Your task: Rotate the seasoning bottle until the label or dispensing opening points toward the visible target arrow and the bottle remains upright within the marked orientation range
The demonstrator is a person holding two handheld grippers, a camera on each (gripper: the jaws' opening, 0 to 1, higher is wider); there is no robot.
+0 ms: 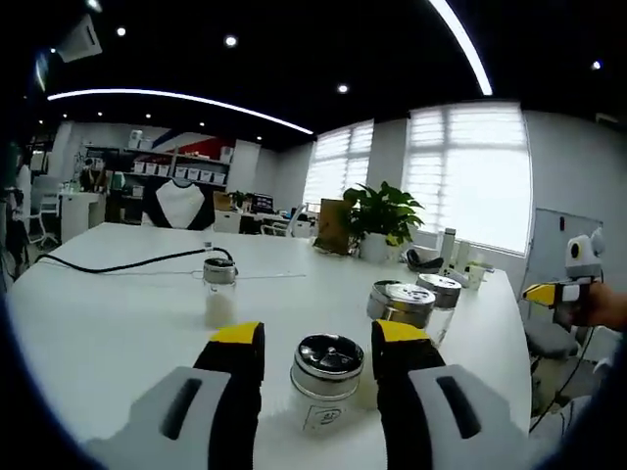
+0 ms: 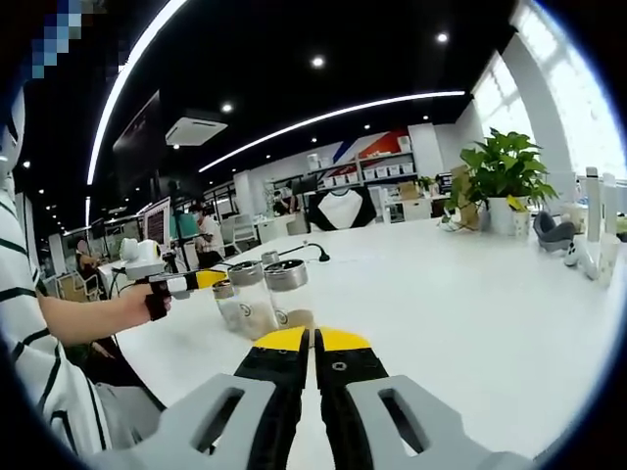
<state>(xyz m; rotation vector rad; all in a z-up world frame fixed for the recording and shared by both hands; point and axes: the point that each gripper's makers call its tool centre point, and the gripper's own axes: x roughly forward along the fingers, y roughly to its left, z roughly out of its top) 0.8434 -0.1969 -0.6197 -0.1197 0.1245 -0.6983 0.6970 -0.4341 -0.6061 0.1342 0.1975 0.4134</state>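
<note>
I see a clear glass bottle (image 1: 326, 387) with a shiny perforated metal lid, a smooth matt white table (image 1: 118, 323), and matt grey plastic jaws tipped glossy yellow.

Left gripper view sits low, close, facing the bright windows (image 1: 468, 171). Right gripper view looks across toward shelves; both share the white table (image 1: 118, 323) (image 2: 470, 313).

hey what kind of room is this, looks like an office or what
Most likely an open-plan office or lab. A long white table stands under strip ceiling lights, shelves of storage boxes line the far wall, and a potted plant sits by large blinded windows.
</note>
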